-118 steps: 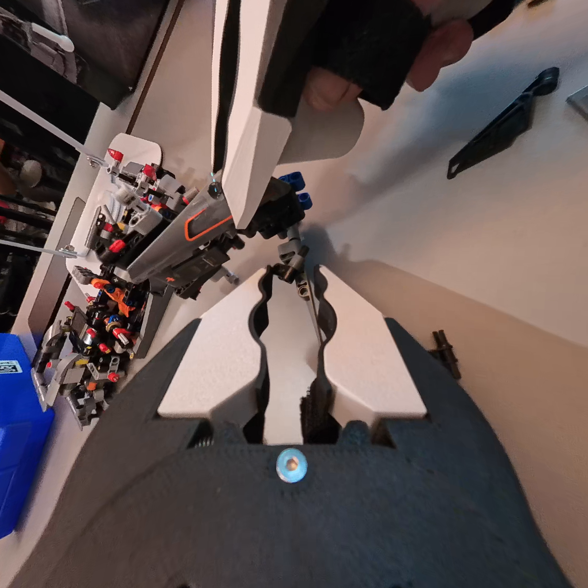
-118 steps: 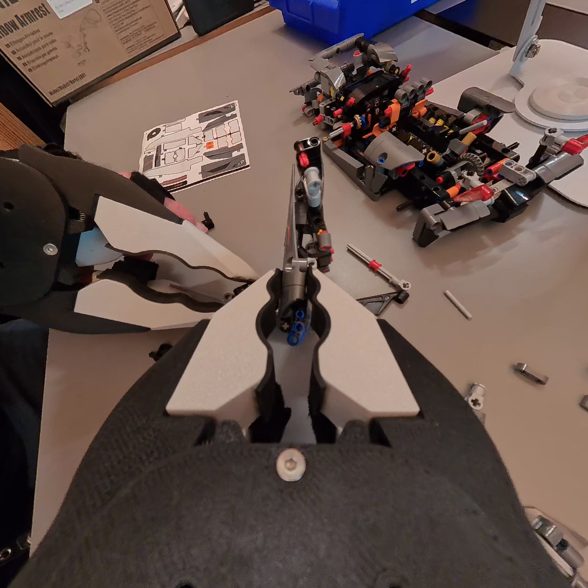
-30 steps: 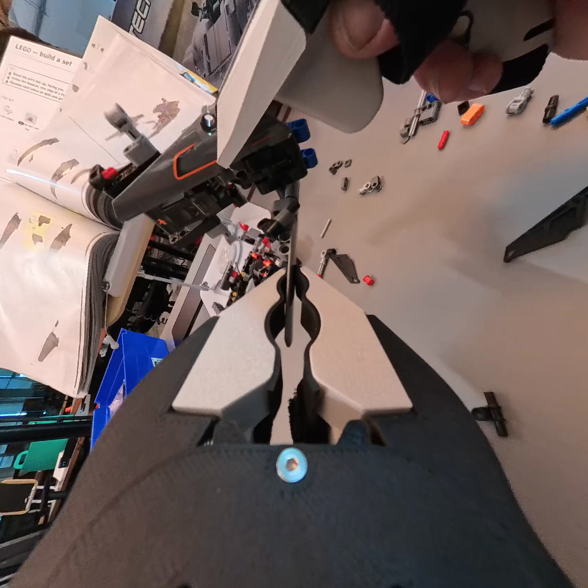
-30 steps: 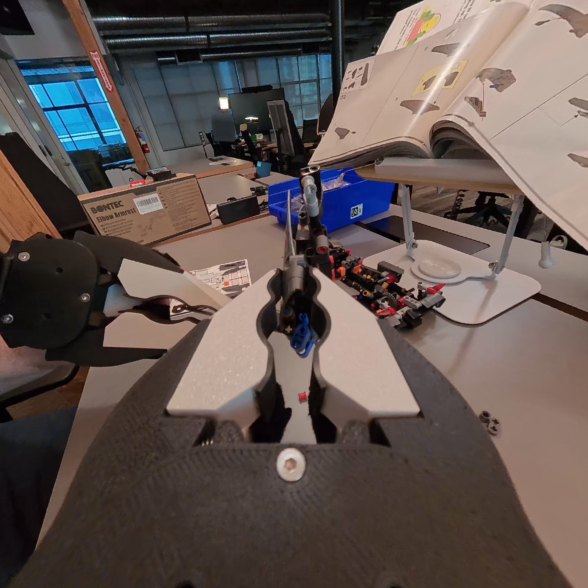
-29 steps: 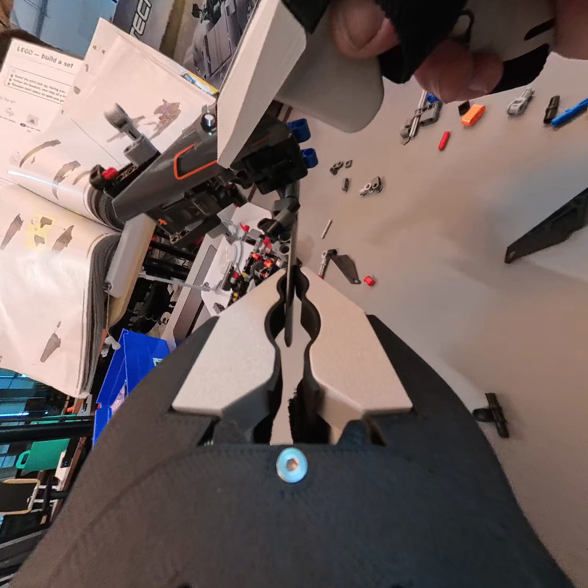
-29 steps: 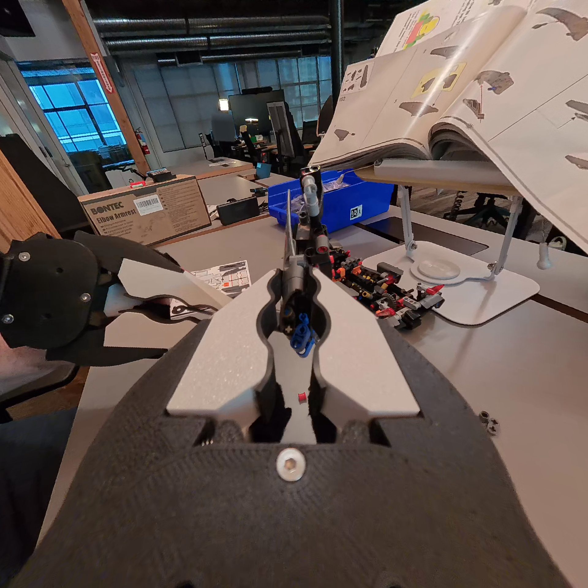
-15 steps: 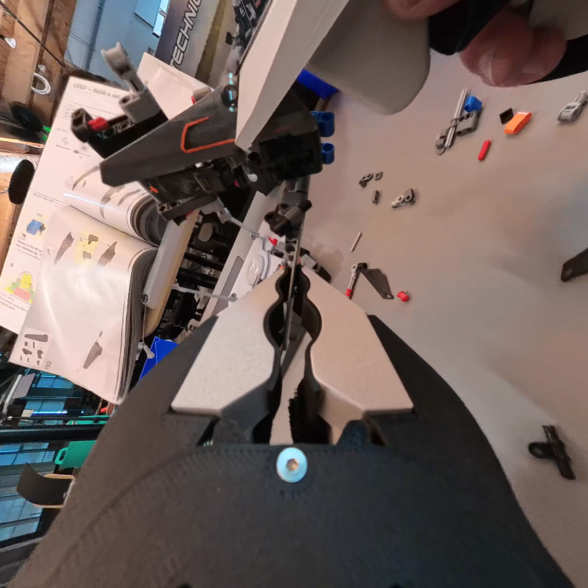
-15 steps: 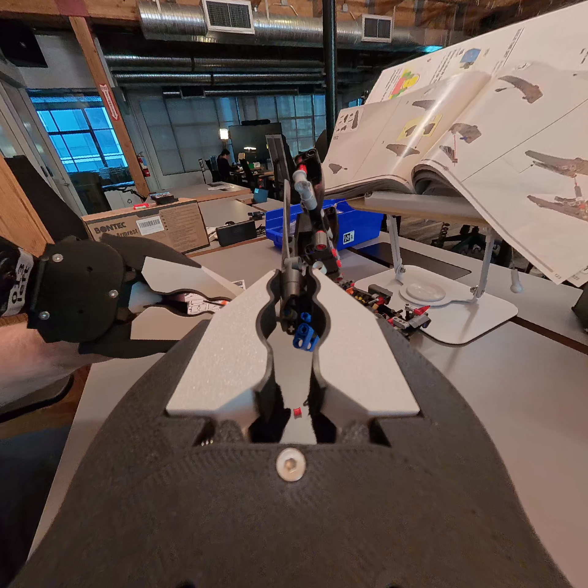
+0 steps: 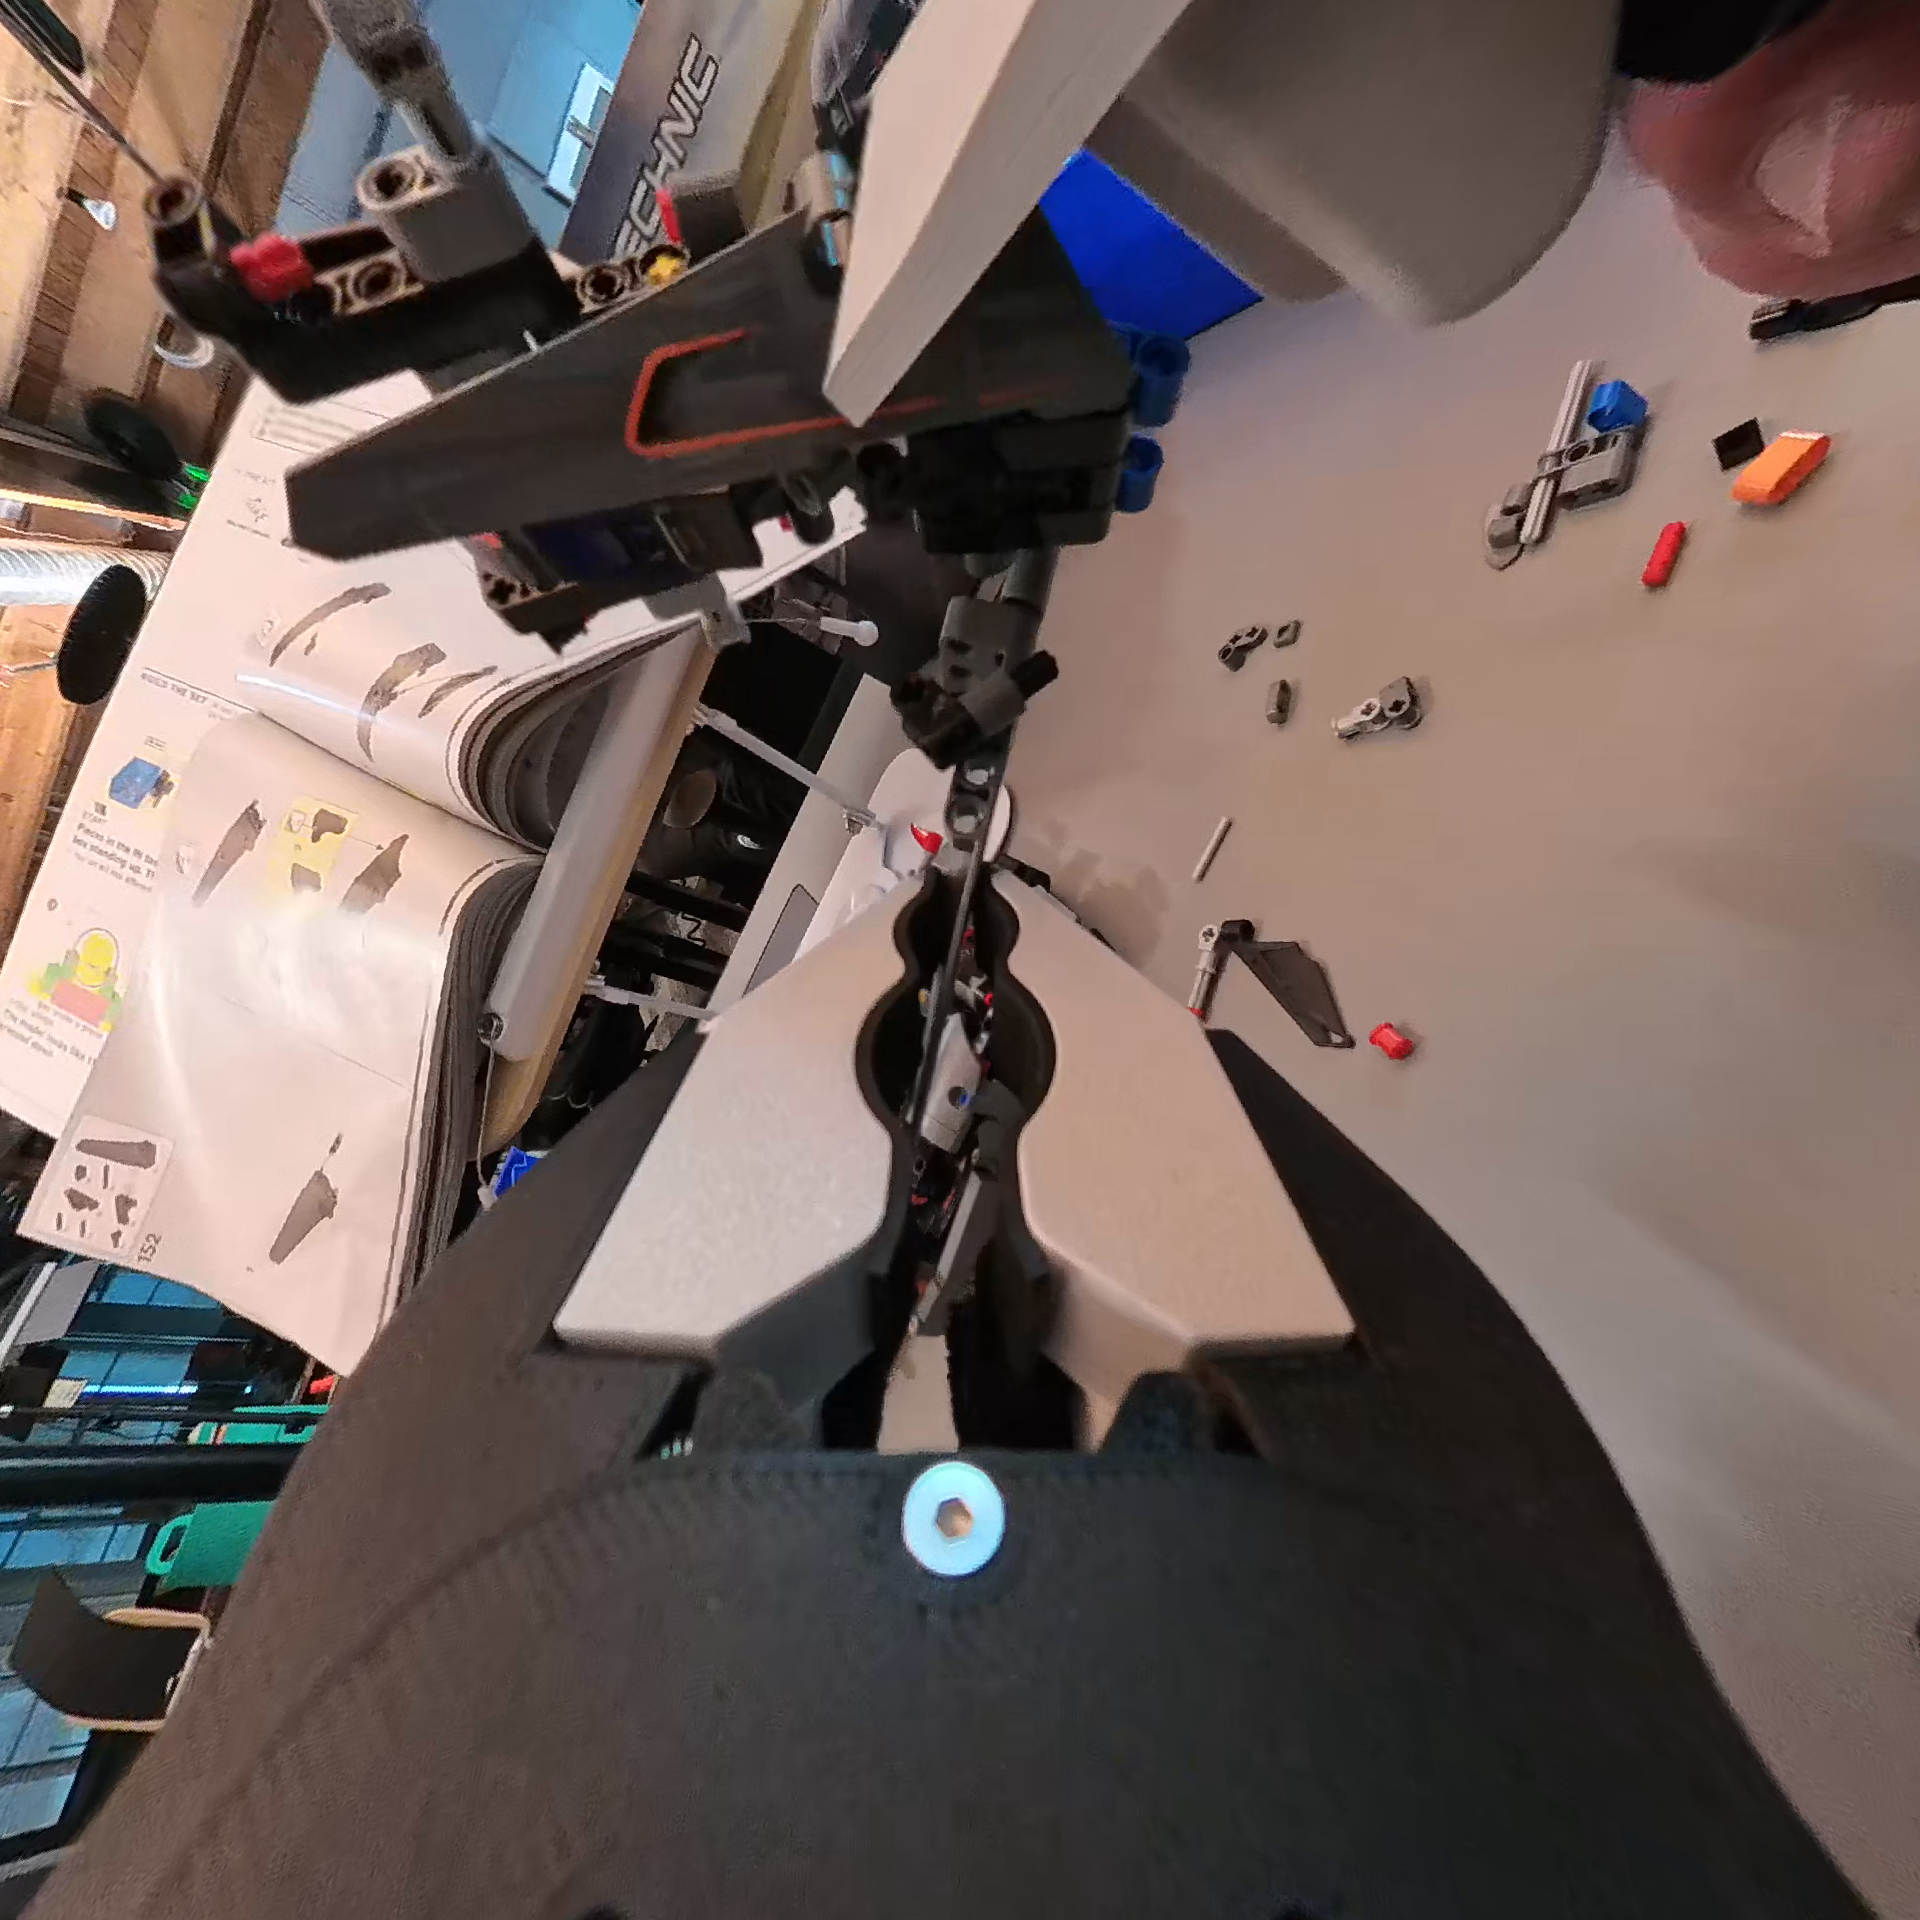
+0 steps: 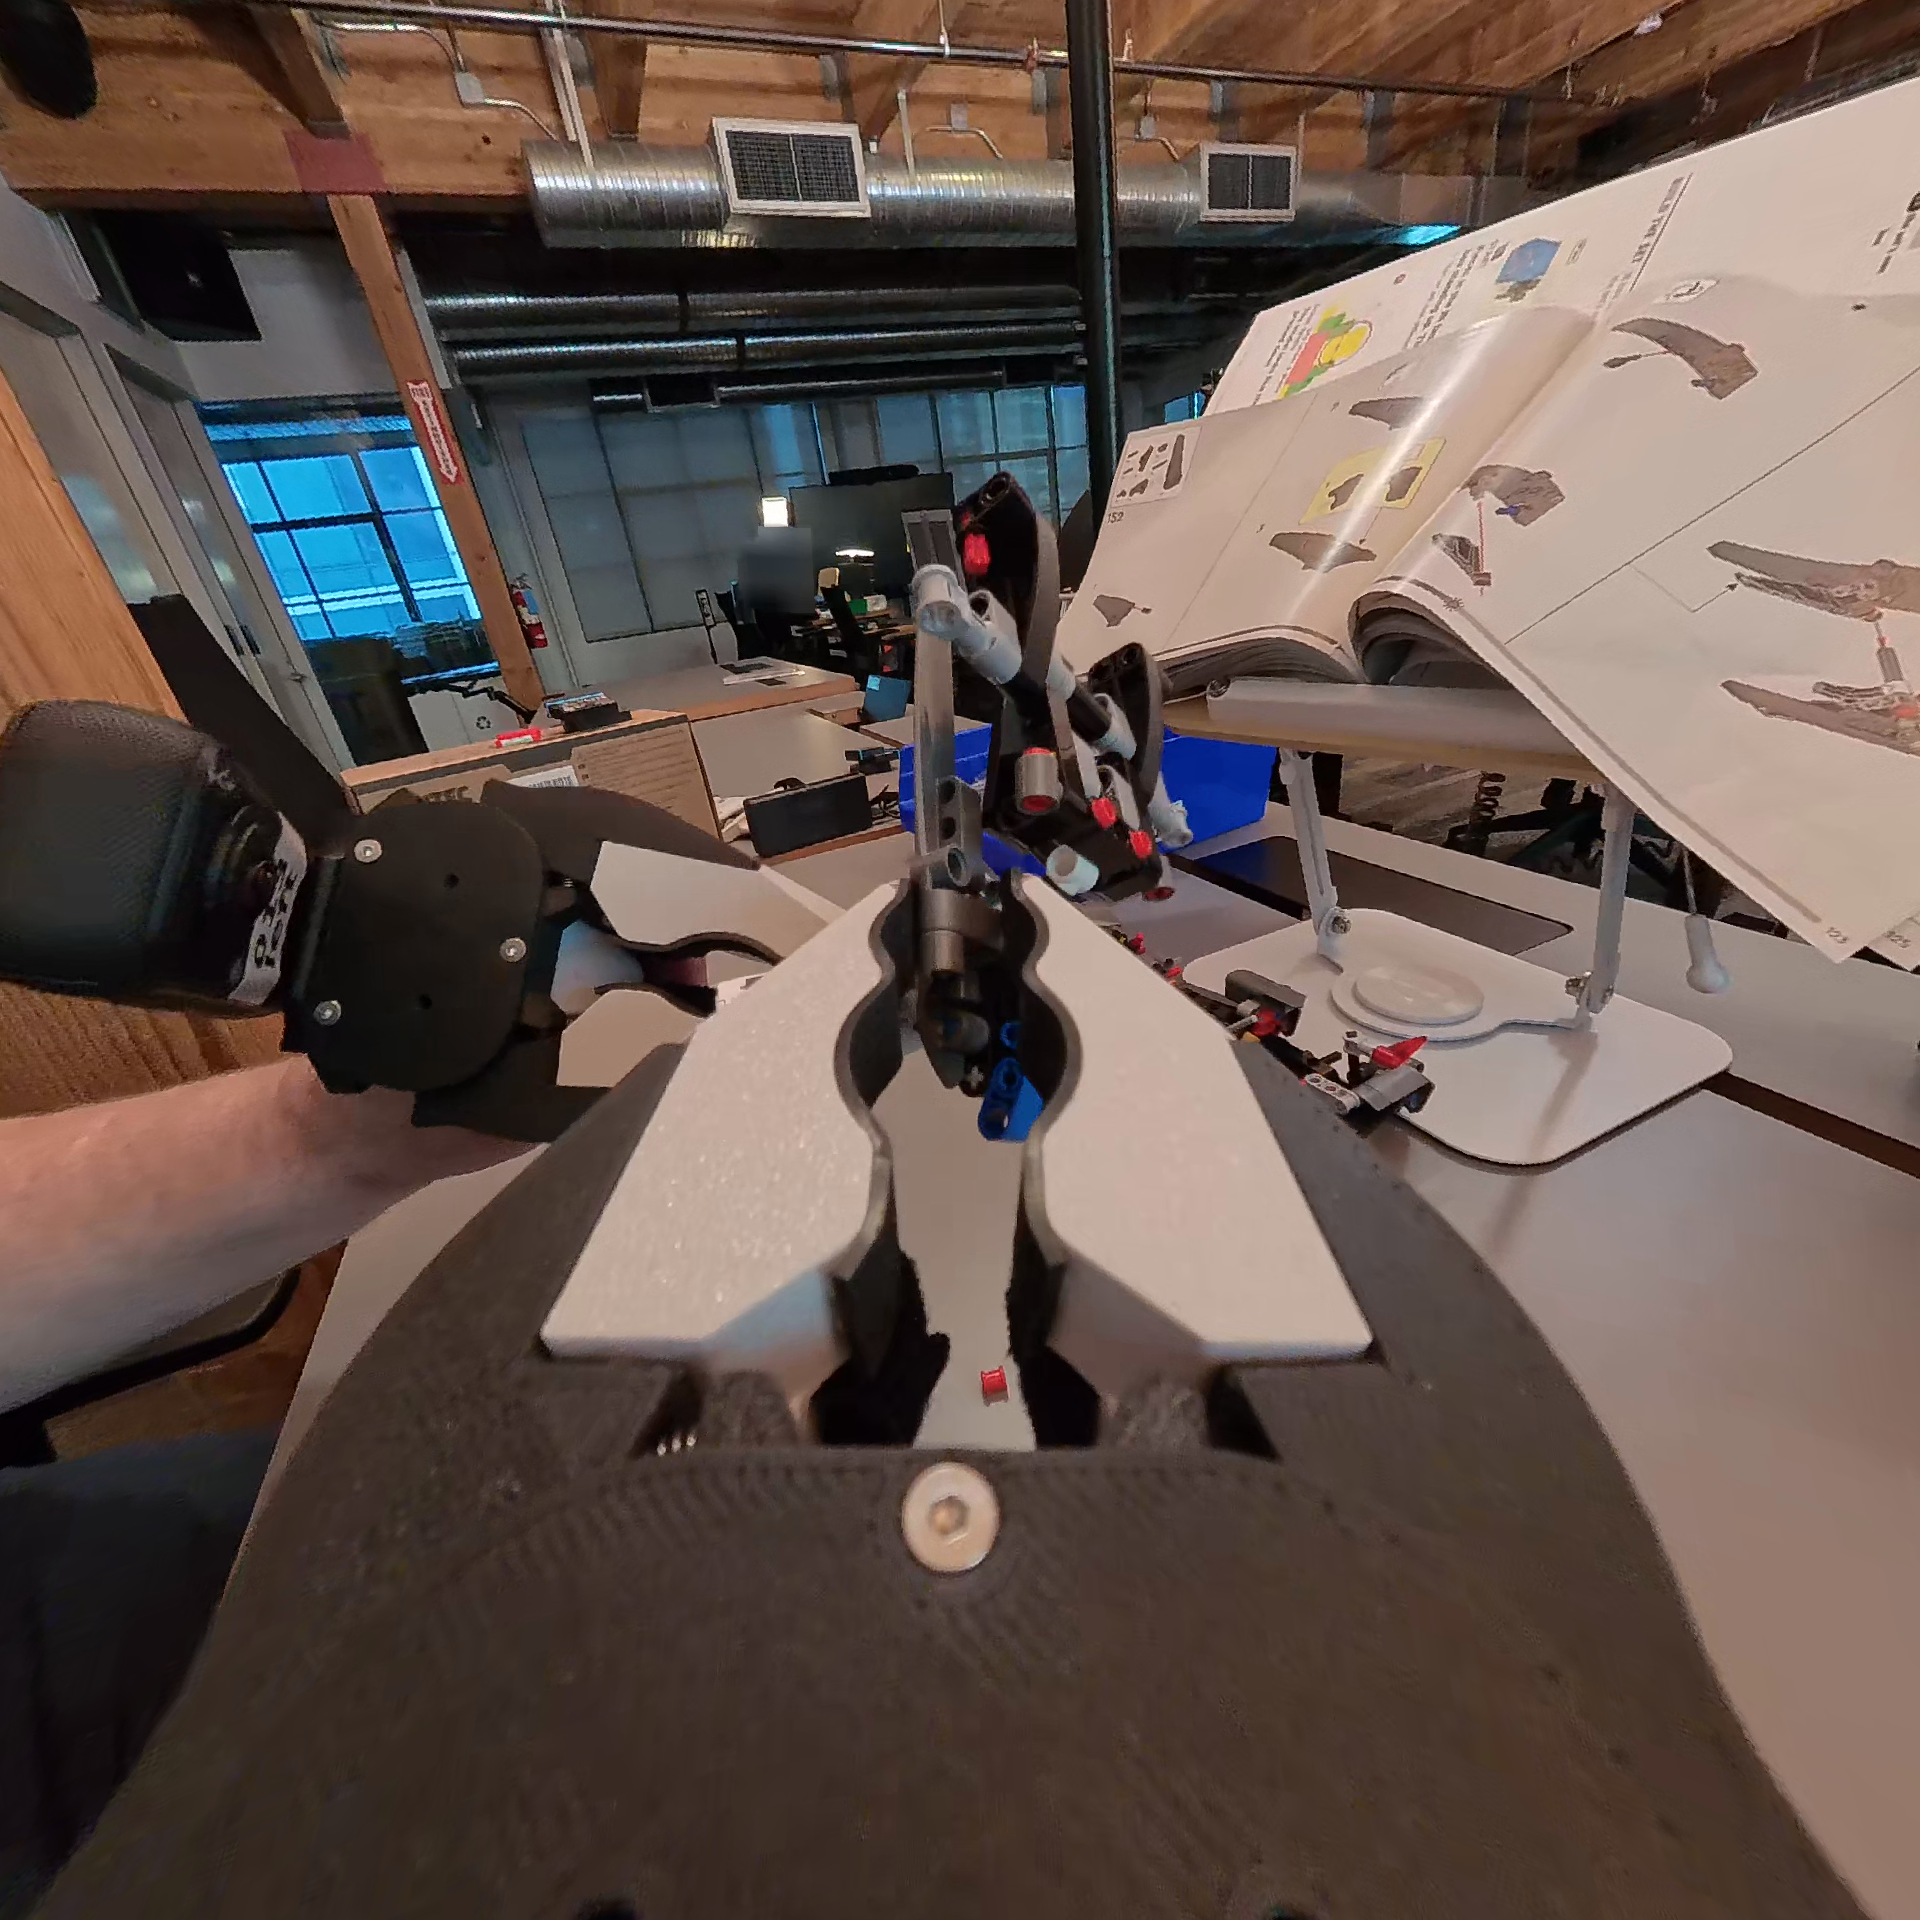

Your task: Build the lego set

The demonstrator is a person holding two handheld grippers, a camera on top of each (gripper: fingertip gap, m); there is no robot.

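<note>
With many loose pieces (image 9: 1371, 712) left on the bench (image 9: 1558, 935), the right gripper (image 10: 961, 935) clamps the dark panel assembly (image 9: 665, 416) while the left gripper (image 9: 961, 914) pinches its thin black strip (image 9: 961, 883), so the build looks unfinished.

Right claw (image 9: 1039, 260) cut off by top edge in left wrist view, hand (image 9: 1787, 156) on it blurred. Small parts (image 9: 1320, 675) on worktop (image 9: 1558, 1039) too tiny to identify. Car chassis (image 10: 1320, 1049) mostly hidden behind the claw (right wrist view).
</note>
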